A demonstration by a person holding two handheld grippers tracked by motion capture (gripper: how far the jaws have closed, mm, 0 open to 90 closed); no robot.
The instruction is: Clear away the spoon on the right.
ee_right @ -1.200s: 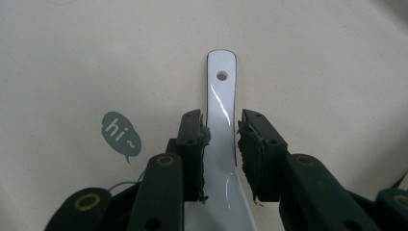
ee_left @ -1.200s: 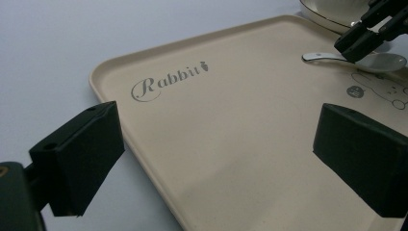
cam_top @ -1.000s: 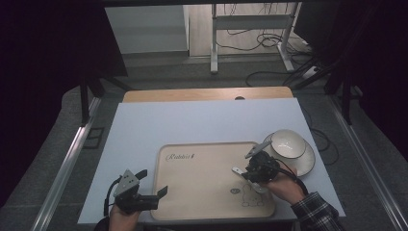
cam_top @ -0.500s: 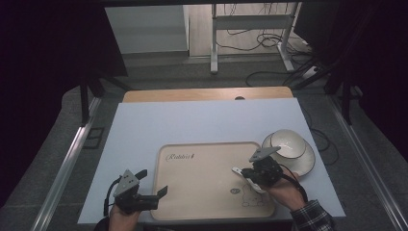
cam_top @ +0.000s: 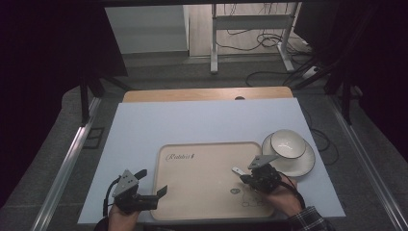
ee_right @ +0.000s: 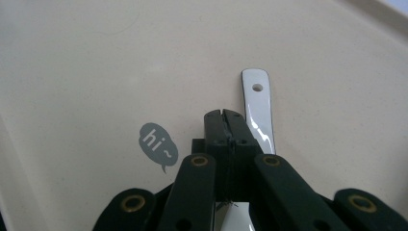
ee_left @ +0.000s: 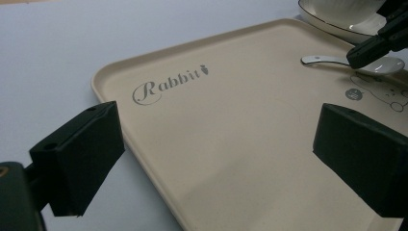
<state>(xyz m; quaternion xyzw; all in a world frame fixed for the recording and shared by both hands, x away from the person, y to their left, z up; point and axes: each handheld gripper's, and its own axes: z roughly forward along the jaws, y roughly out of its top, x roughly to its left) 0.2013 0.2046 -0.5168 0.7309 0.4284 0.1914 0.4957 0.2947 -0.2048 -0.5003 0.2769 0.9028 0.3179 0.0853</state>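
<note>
The right gripper (ee_right: 225, 115) hung over the beige tray (ee_right: 96, 62), jaws together, seemingly beside the white spoon (ee_right: 258, 108), right of the "hi~" bubble (ee_right: 158, 144).

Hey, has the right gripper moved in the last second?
Yes. In the high view the right gripper has come away from the bowl and plate, moving left and toward the person, over the tray.

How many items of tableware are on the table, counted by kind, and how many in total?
Beige rectangular plastic tray: 1
White round ceramic bowl: 1
White round ceramic plate under the bowl: 1
White ceramic spoon: 1
Total: 4
</note>
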